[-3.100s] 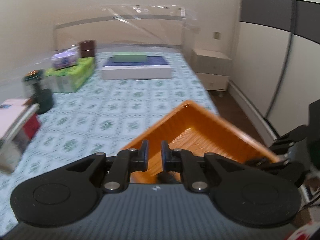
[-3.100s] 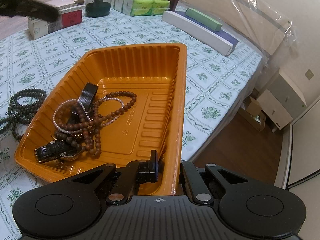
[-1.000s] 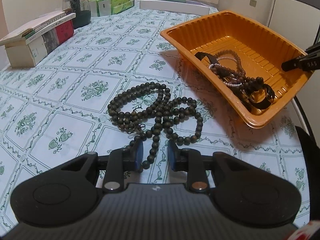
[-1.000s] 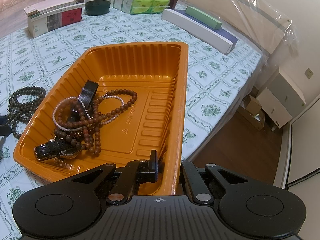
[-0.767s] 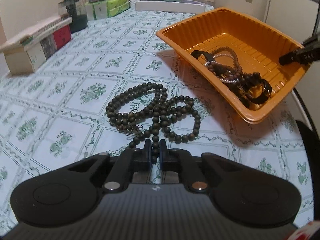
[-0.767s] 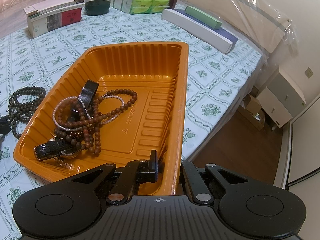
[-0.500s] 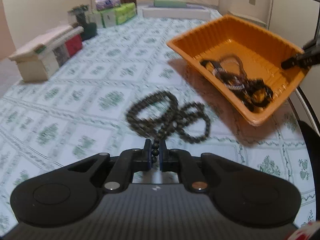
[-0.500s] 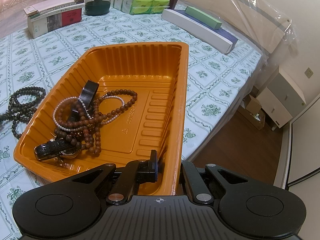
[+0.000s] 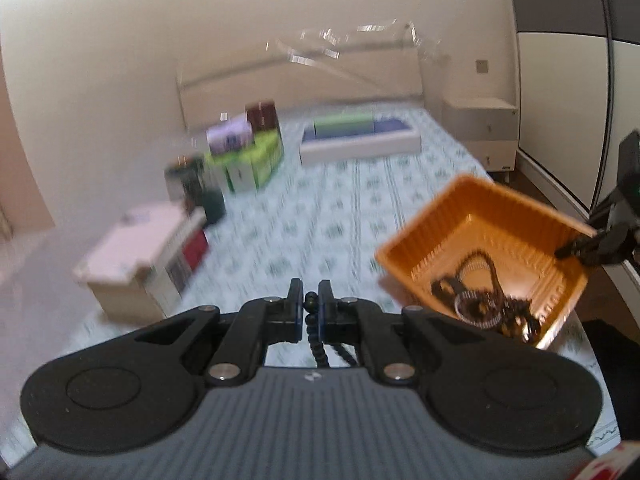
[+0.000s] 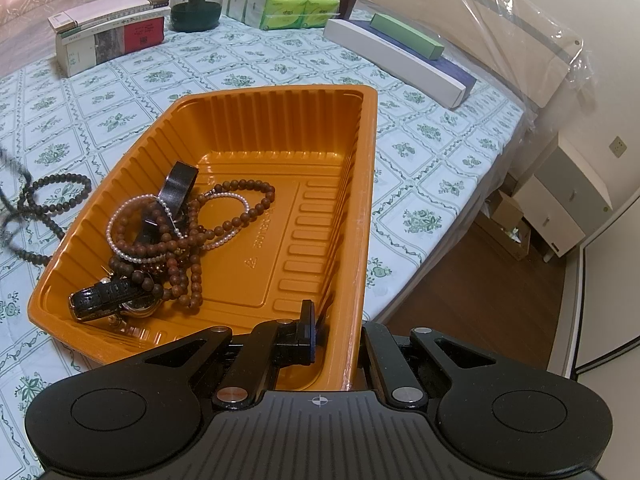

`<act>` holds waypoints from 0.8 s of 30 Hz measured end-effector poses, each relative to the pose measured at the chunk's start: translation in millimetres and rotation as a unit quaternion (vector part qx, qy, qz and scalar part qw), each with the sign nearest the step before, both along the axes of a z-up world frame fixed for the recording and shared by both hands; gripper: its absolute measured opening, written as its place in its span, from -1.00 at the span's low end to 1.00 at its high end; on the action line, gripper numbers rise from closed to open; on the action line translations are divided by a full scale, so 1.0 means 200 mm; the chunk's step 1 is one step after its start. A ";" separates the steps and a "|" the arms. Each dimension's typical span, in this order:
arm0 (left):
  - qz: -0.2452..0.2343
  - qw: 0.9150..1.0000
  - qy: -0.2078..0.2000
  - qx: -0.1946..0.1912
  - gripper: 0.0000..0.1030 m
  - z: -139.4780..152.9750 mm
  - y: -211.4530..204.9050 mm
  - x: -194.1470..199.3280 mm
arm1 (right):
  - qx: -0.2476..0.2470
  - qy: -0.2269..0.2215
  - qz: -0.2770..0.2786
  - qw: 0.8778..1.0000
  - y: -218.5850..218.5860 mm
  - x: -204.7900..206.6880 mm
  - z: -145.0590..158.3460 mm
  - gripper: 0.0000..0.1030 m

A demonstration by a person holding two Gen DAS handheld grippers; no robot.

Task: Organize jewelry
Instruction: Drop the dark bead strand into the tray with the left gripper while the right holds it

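My left gripper is shut on a dark bead necklace, whose strand hangs below the pads. In the right wrist view part of that necklace still lies on the flowered cloth left of the orange tray, and its far end blurs upward at the left edge. My right gripper is shut on the tray's near wall, one finger inside and one outside. The tray holds a brown bead strand, a pearl strand, a black watch and a black band. In the blurred left wrist view, the tray is on the right.
At the far side of the bed stand a stack of books, a green jar, tissue packs and a long white box. The bed's edge drops to wooden floor right of the tray, with a nightstand beyond.
My left gripper shut on the dark necklace and rose sharply, pulling the strand up off the cloth. The right gripper and the tray kept still.
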State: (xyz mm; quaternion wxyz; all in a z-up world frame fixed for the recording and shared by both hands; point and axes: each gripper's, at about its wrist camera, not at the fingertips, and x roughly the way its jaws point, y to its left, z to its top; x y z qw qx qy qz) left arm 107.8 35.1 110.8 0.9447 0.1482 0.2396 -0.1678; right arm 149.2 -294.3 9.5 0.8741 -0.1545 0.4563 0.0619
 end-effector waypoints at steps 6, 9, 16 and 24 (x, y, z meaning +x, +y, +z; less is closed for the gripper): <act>-0.017 0.999 -0.046 0.013 -0.88 0.24 0.03 0.03 | 0.000 0.000 0.000 1.000 0.00 0.00 0.00 -0.92; -0.019 0.998 -0.063 0.019 -0.88 0.34 0.04 0.05 | 0.000 0.000 0.001 1.000 0.00 0.00 0.00 -0.92; -0.046 0.993 -0.106 0.022 -0.88 0.59 0.01 0.09 | -0.002 -0.001 0.001 1.000 0.01 0.00 0.01 -0.92; -0.084 0.985 -0.146 0.023 -0.88 0.82 -0.12 0.14 | -0.002 -0.001 0.001 1.000 0.01 0.00 0.01 -0.92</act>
